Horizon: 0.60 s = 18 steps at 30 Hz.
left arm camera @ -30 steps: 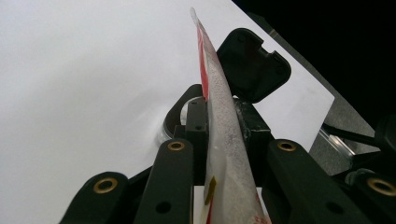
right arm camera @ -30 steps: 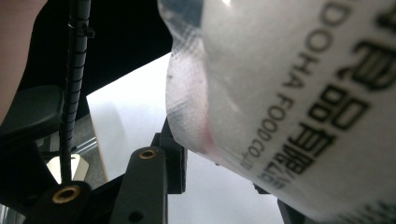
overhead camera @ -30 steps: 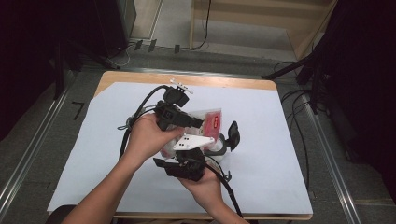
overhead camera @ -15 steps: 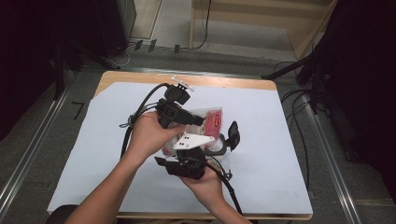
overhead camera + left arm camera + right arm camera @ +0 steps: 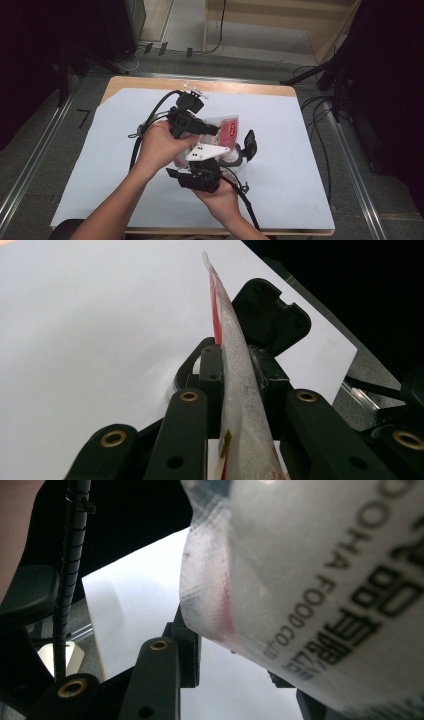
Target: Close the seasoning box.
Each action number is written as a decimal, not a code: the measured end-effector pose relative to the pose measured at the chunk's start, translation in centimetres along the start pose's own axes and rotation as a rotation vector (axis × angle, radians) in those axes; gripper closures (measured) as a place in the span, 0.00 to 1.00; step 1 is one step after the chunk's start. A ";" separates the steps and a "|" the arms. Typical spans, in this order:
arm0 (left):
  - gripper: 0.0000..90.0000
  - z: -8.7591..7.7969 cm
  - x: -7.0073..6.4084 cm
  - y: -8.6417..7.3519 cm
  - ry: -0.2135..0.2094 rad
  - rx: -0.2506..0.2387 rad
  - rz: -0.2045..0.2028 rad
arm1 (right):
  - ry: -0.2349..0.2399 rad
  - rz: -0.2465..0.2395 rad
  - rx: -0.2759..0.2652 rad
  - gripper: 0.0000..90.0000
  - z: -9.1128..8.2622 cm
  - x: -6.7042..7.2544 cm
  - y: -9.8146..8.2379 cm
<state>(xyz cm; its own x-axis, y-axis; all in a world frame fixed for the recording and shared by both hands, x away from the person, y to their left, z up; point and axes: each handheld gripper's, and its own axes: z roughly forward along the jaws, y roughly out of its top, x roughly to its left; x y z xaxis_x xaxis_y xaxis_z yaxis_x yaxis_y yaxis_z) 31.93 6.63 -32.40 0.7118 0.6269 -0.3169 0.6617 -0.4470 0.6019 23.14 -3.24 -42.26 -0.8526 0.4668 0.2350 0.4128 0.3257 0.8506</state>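
A clear plastic food packet (image 5: 227,127) with a red label is being held up just above the middle of the table (image 5: 310,150), between the two sets of tongs. In the high view most of the packet is lying hidden behind the person's left hand (image 5: 160,145) and the tools, so only its red-labelled end is showing. In the left gripper view the packet (image 5: 235,365) is appearing edge-on, and its lower end is running off the bottom of the picture. In the right gripper view the packet (image 5: 310,580) is looming so close that its black print is blurring and its right side is being cut off; what is inside is hard to make out.

The left tongs (image 5: 237,375) are pinching the packet, with both jaws pressing flat against its sides and standing only as far apart as the packet is thick. The right tongs (image 5: 240,660) are standing partly spread with the packet's rounded edge lying between them; one jaw is lying behind the packet, so I cannot tell whether they are pressing on it. In the high view the right tongs (image 5: 245,150) are reaching under the packet from the right hand (image 5: 220,197).

The white sheet (image 5: 100,165) is covering the table under everything.
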 end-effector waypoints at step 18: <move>0.87 -0.2 0.2 0.4 -0.017 0.017 -0.004 | 0.028 0.014 -0.011 0.73 -0.1 0.1 0.3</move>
<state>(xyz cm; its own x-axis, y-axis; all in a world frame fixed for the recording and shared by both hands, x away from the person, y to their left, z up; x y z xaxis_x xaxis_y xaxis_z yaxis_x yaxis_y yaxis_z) 32.33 6.71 -32.08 0.7129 0.6177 -0.3321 0.6686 -0.4557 0.5877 23.11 -3.20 -41.95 -0.8553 0.4483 0.2598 0.4214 0.3100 0.8523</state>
